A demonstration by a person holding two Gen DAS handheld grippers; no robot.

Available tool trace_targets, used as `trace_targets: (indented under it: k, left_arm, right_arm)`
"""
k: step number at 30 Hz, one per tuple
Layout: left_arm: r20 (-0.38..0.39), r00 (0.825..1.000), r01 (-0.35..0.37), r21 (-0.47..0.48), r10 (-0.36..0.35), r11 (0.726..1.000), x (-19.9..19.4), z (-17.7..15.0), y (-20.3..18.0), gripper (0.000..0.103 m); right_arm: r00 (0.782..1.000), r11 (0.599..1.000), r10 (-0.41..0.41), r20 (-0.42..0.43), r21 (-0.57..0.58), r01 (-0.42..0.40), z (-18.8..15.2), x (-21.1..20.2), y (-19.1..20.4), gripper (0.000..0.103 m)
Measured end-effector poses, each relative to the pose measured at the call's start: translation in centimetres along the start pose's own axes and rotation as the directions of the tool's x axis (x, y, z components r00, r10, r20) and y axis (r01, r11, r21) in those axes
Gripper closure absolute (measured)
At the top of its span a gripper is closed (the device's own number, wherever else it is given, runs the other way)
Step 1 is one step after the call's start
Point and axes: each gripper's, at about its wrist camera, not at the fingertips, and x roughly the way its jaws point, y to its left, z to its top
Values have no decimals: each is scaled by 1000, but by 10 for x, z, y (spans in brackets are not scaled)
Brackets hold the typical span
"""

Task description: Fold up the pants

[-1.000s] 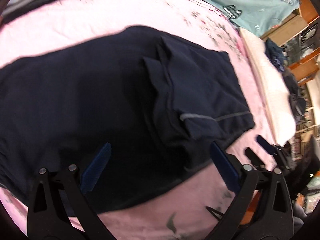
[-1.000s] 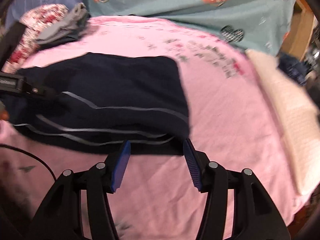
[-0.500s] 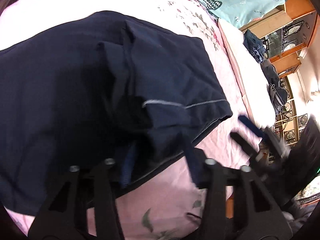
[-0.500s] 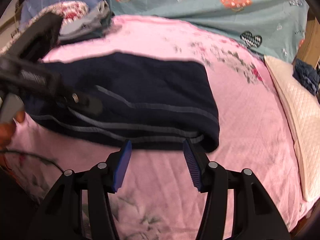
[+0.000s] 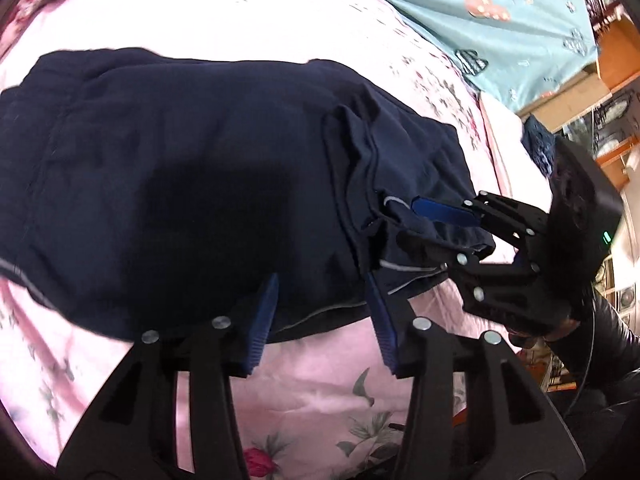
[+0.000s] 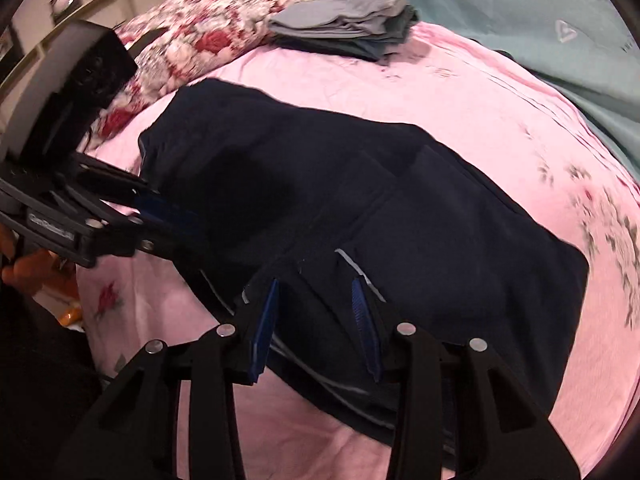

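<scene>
Navy pants (image 5: 200,168) with thin grey piping lie folded across a pink bedsheet (image 5: 320,392). My left gripper (image 5: 321,280) straddles their near hem. Its jaws are opening and flat cloth lies between the pads, not pinched. In the right wrist view the left gripper (image 6: 172,220) reaches in from the left edge of the pants (image 6: 400,208). My right gripper (image 6: 315,284) is over the folded cuff corner with its jaws closing, and bunched cloth fills the gap. From the left wrist view the right gripper (image 5: 408,220) bites that cuff, one finger above and one below.
A stack of folded grey-green clothes (image 6: 348,24) and a red floral pillow (image 6: 240,28) sit at the far side of the bed. A teal blanket with hearts (image 5: 480,12) and a white quilted pillow (image 5: 504,148) border it. A dark sleeve (image 5: 592,352) holds the right gripper.
The left jaws narrowed from wide open around the near hem. The right gripper moved off the bare pink sheet onto the cuff corner, rolled, and narrowed on the cloth.
</scene>
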Motion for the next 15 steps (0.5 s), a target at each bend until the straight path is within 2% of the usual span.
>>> trace_targets:
  k: [2, 4, 5, 6, 11, 15]
  left_arm:
    - [10, 1000, -10, -20, 11, 1000, -1, -1, 3, 51]
    - [23, 999, -27, -36, 28, 999, -2, -2, 5, 47]
    - [26, 999, -27, -41, 29, 999, -3, -3, 7, 47]
    - [30, 999, -30, -47, 31, 998, -2, -4, 6, 47]
    - [43, 998, -42, -66, 45, 997, -1, -3, 5, 43]
    - [48, 997, -56, -71, 59, 996, -2, -2, 7, 40]
  right_arm:
    - [1000, 999, 19, -15, 33, -19, 2, 7, -8, 65]
    - [995, 990, 101, -25, 104, -98, 5, 12, -21, 78]
    - [990, 982, 142, -23, 129, -138, 4, 12, -23, 95]
    - [987, 977, 158, -17, 150, -154, 5, 9, -25, 98]
    - [977, 951, 210, 47, 220, -215, 9, -24, -37, 99]
    - [966, 946, 234, 107, 205, -252, 18, -52, -31, 99]
